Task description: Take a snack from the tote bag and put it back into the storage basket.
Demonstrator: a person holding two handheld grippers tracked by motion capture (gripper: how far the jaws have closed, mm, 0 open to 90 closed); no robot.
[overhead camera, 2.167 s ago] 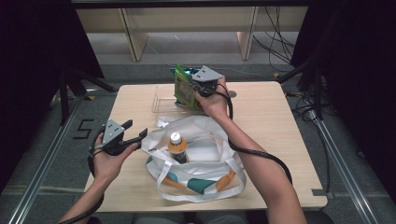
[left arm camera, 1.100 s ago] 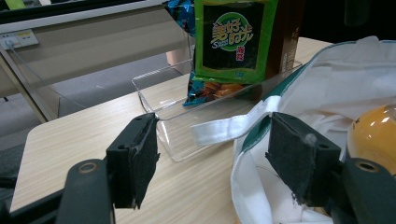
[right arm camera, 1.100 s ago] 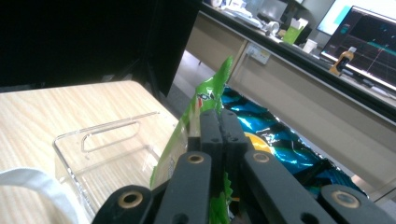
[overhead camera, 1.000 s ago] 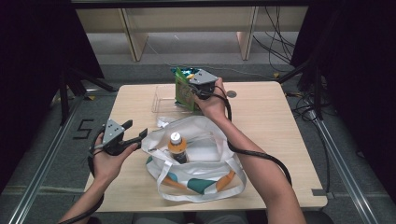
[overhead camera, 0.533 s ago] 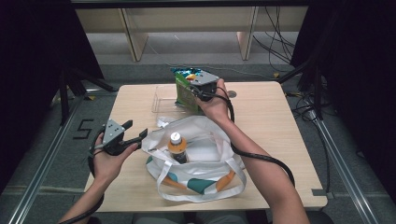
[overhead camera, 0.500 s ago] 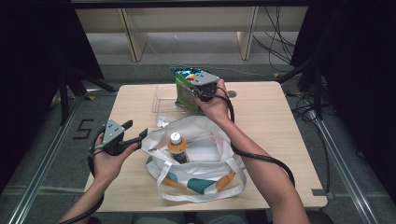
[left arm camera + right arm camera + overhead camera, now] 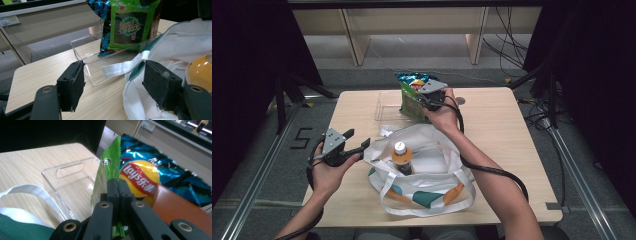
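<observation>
My right gripper (image 7: 421,100) is shut on the top edge of a green seaweed snack packet (image 7: 411,102), which stands upright in a clear plastic bin (image 7: 386,106). In the right gripper view the jaws (image 7: 117,182) pinch the green packet (image 7: 107,167). A blue Lay's chip bag (image 7: 142,176) is right behind it. My left gripper (image 7: 357,140) is open at the left rim of a white tote bag (image 7: 432,165). In the left gripper view a tote strap (image 7: 122,70) lies beyond the open gripper (image 7: 116,85). An orange-filled bottle (image 7: 401,156) stands in the tote.
The wooden table (image 7: 512,140) has bare room at the right and front left. The blue chip bag (image 7: 411,78) rises above the bin's far side. A small round object (image 7: 460,100) lies near the right hand. Shelving and cables stand beyond the table.
My right gripper has shifted a little with the green packet, and more of the blue chip bag shows behind it. The left gripper has stayed where it was.
</observation>
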